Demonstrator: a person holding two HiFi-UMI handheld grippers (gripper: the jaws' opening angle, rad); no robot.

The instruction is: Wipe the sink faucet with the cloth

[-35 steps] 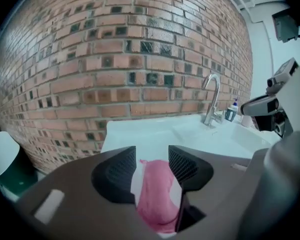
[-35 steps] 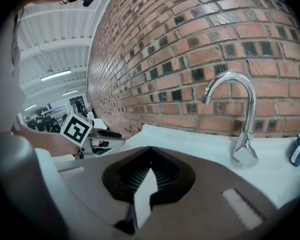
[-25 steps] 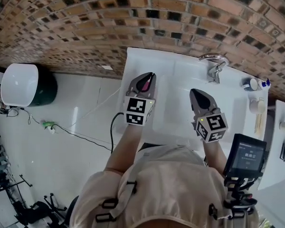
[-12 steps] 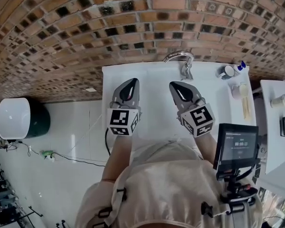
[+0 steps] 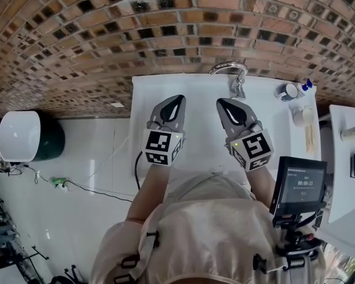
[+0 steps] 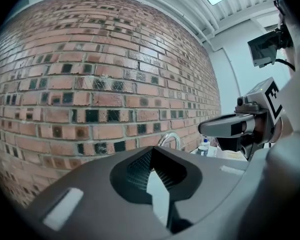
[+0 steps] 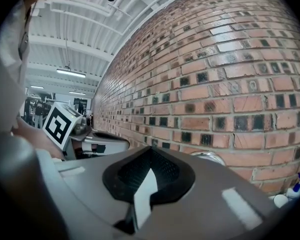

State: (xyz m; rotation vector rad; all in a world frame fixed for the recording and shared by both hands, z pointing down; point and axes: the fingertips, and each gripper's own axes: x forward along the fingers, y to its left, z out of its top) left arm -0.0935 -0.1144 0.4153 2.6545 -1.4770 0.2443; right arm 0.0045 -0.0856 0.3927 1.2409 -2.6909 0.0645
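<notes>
Left tongs [image 5: 178, 99], right tongs [image 5: 221, 103] closed, faucet [image 5: 229, 70] ahead

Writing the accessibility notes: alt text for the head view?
From above: a person holds the left hand-held gripper and right hand-held gripper, both shut and empty, over a white sink counter, pointing toward a chrome faucet at a brick wall.

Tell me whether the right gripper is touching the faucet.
Apart. The head view shows a white gap between the right gripper and the faucet.
</notes>
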